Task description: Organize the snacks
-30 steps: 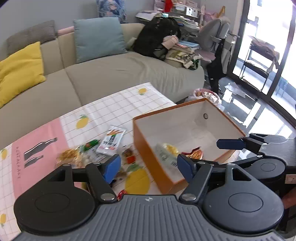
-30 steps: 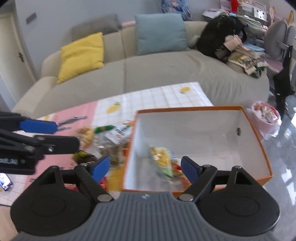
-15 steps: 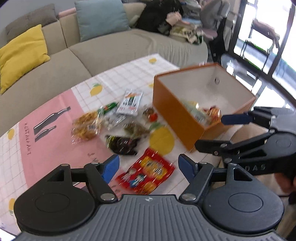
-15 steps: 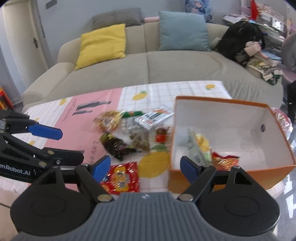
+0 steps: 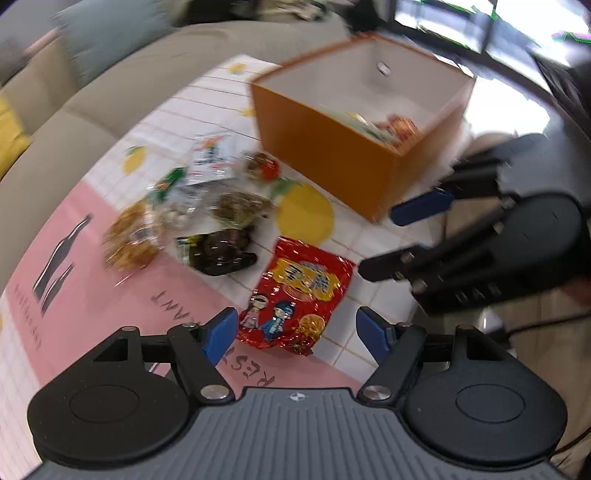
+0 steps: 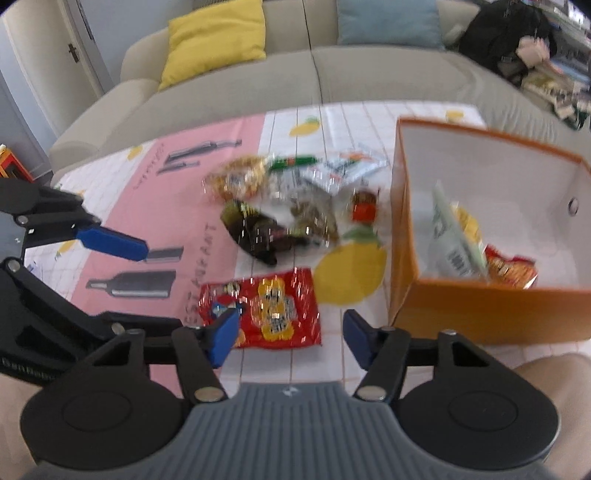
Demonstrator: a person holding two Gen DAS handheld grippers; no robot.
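The red snack bag (image 5: 297, 295) lies flat on the table (image 5: 122, 291), on the near side of the orange box (image 5: 332, 155) and apart from it. In the left wrist view its long axis slants from the near end by the left gripper (image 5: 295, 330) up toward the box. Both grippers are spread wide and hold nothing; the left gripper's fingers stand on either side of the bag's near end, and the right gripper (image 6: 288, 334) hovers over the bag's near edge, beside the box's near corner.

The orange box, white inside, holds a pale green packet (image 6: 456, 240) standing tilted, and a red-orange packet (image 6: 509, 267) just beside it.

Left of the box lies a loose cluster of snacks: a dark packet (image 5: 218, 251), a golden bag (image 5: 129, 240), a white sachet (image 5: 210, 158) and a small red-topped piece (image 5: 262, 168) nearest the box wall.

The table wears a white checked cloth with lemons and a pink panel. Beyond the box runs a beige sofa (image 6: 295, 77) with a yellow cushion (image 6: 218, 33) and a blue one (image 6: 384, 18).
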